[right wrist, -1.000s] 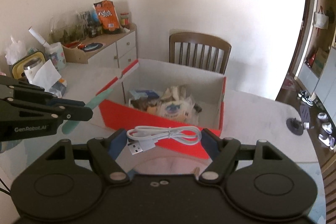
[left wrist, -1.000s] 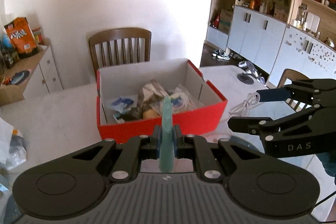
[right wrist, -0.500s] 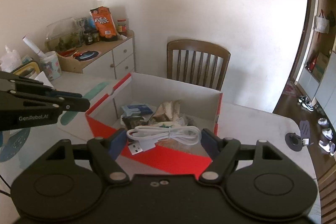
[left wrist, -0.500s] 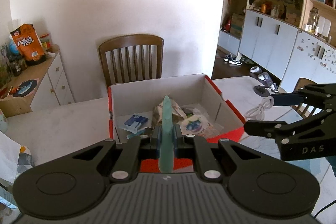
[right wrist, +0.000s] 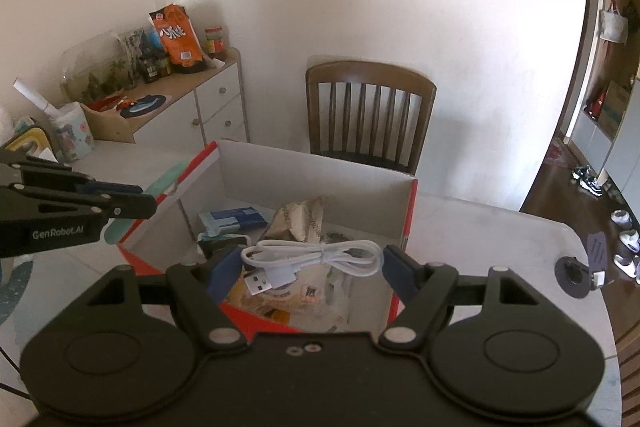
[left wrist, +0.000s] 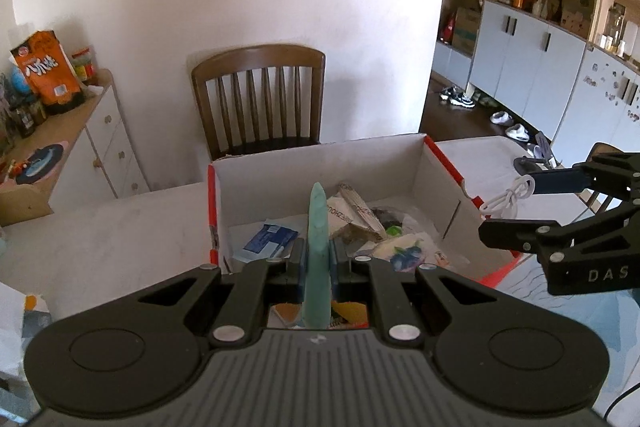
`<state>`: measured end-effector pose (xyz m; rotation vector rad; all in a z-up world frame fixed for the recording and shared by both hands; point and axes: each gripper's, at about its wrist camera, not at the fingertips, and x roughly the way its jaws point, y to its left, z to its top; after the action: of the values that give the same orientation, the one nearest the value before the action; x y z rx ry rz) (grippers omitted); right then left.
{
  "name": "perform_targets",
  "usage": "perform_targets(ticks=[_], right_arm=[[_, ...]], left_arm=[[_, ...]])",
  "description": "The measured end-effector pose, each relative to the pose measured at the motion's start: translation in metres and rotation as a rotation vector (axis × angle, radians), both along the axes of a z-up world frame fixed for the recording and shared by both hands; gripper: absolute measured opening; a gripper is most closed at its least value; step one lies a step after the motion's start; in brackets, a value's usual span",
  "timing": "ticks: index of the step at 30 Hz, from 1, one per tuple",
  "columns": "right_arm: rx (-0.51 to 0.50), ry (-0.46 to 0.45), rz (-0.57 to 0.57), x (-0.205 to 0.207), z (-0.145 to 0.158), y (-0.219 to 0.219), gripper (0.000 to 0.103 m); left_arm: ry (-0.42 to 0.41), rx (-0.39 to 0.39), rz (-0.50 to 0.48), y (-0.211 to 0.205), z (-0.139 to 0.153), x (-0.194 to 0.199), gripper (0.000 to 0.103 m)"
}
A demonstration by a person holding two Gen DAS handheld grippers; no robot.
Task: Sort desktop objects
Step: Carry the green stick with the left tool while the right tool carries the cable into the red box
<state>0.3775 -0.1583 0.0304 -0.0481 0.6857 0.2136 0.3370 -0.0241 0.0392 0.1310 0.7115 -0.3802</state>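
Box [left wrist: 404, 163] on the table [left wrist: 100, 227] already held packets; left gripper [left wrist: 318, 259] pinched a green stick [left wrist: 318, 227] above it, right gripper [right wrist: 312, 263] held a white cable [right wrist: 316, 255] over it, both unreleased.

Both wrist cams up close, angled down into the same red box [left wrist: 448, 167] [right wrist: 408, 219], wooden chair [left wrist: 260, 99] [right wrist: 370, 115] behind in both.

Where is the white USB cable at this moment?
In the right wrist view the white USB cable is held between the right claw's fingers, above the red box, near its front.
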Motion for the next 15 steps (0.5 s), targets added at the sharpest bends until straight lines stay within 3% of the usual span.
perform_targets(ticks=[15], right_arm=[[-0.028,0.018,-0.007,0.053,-0.028,0.011,0.076]], left_arm=[[0.076,0.045,-0.005,-0.015,-0.042,0.056,0.010]])
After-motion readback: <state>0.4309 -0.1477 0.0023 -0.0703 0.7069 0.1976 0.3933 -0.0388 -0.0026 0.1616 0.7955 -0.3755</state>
